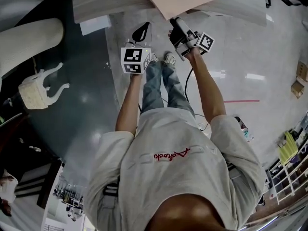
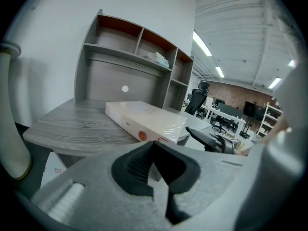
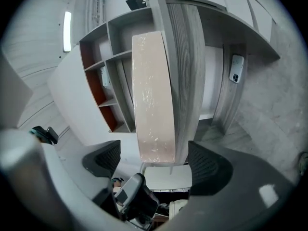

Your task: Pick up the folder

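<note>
The folder (image 3: 151,105) lies flat on the desk (image 3: 185,81), in front of the desk's shelf unit (image 2: 130,57). Its near corner reaches the desk's front edge and, in the left gripper view, seems to jut a little past it.

The right gripper (image 3: 155,161) is rolled onto its side at that edge with its jaws wide apart. One jaw is on the folder's top side and the other on the desk's underside, and neither pad touches anything.

Both the folder end and the desk slab are framed in the gap, so closing here would likely clamp the board too. I judge the better move is to shift along the desk edge to the jutting corner, slip the lower jaw between folder and desk, push in deep, then close.

The left gripper (image 2: 156,170) is back from the desk with its jaws together and nothing between them.
</note>
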`<state>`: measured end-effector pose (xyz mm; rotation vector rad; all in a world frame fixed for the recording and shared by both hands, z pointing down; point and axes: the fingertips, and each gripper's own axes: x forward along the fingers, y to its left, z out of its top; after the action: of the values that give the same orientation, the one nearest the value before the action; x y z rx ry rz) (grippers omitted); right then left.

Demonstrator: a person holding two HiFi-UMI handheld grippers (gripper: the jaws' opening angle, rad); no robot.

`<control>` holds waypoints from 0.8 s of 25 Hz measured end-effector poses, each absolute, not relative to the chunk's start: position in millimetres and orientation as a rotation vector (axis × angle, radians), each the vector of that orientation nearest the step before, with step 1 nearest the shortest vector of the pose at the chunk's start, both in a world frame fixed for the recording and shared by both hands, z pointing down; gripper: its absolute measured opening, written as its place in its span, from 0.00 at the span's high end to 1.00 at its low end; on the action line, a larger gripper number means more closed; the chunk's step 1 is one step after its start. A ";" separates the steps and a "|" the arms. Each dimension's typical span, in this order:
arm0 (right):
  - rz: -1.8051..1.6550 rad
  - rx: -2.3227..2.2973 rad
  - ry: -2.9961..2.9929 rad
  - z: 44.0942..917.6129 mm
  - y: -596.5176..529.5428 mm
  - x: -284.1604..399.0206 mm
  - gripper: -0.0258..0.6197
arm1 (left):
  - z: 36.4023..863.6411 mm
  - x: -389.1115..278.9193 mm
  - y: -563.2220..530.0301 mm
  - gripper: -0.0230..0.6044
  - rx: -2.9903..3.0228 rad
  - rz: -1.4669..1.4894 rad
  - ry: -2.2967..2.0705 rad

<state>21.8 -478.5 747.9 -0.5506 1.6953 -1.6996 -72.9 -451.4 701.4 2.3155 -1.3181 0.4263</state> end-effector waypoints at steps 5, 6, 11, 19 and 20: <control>-1.707 -0.541 1.684 747.8 -499.3 11.2 0.28 | 703.5 -81.4 -453.6 0.96 2.303 0.430 -1.330; -1.711 -0.533 1.677 747.1 -502.6 8.3 0.27 | 703.7 -83.1 -453.9 0.97 2.300 0.428 -1.333; -1.745 -0.505 1.681 747.2 -516.8 -9.1 0.27 | 702.0 -90.0 -457.2 0.96 2.298 0.423 -1.339; -1.770 -0.549 1.668 752.0 -531.8 -17.6 0.37 | 703.3 -104.0 -461.5 0.96 2.280 0.419 -1.347; -1.773 -0.554 1.661 752.1 -531.6 -17.6 0.38 | 703.2 -104.9 -461.9 0.96 2.280 0.420 -1.345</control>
<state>-17.6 -531.6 752.1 -0.5541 1.6606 -1.7730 -104.9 -461.9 703.2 2.2800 -1.3447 0.4199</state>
